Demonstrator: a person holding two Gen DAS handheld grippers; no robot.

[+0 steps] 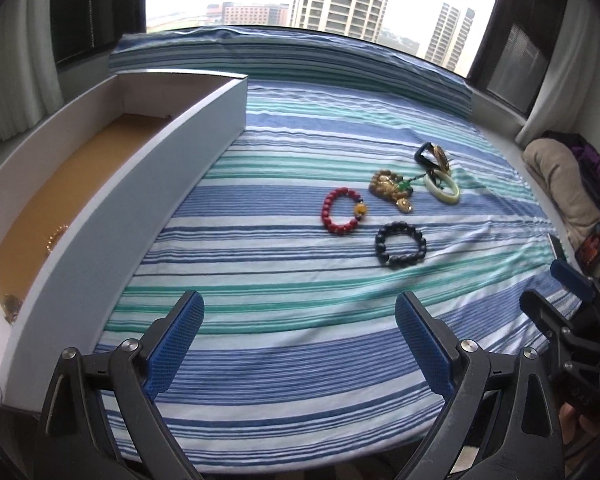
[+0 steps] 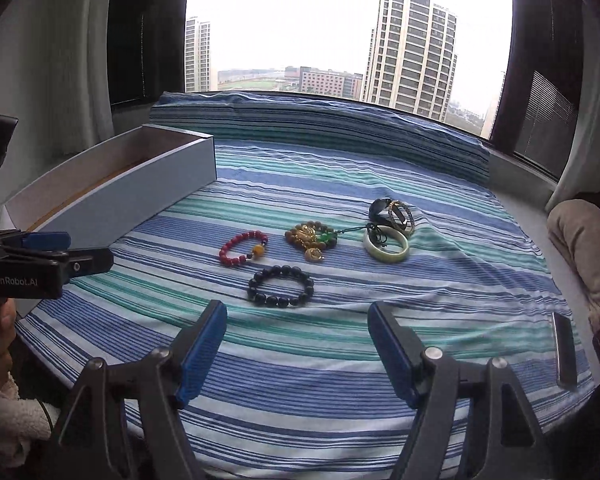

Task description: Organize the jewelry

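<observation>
The striped cloth (image 2: 340, 360) covers the whole work surface below the window (image 2: 340, 40). Along its left edge lies the long white box (image 1: 148, 200), open at the top with a brown floor.

The left wrist view alone looks into the box: a gold bead strand (image 1: 56, 238) lies on the floor near the middle, and a second small item (image 1: 12, 304) sits at the near end, too dim to identify. The right wrist view shows only the box's outer wall (image 2: 140, 196) and rim.

The right wrist view alone shows a dark flat bar (image 2: 563, 354) on the cloth at the right edge.

Loose jewelry lies grouped right of the box, well apart from it: the black bead bracelet (image 2: 281, 286) nearest the grippers, the red bead bracelet (image 2: 243, 247) behind it to the left, the brown bead and gold charm cluster (image 2: 310, 242) centre, the pale jade bangle (image 2: 386, 246) to the right, and the dark and gold bangles (image 2: 392, 212) farthest back, touching the jade one.

The left gripper (image 1: 300, 344) is spread wide, empty, hovering over bare cloth beside the box. The right gripper (image 2: 298, 350) is likewise spread wide and empty, its tips just short of the black bead bracelet, touching nothing. Both point forward, level with each other, side by side.
</observation>
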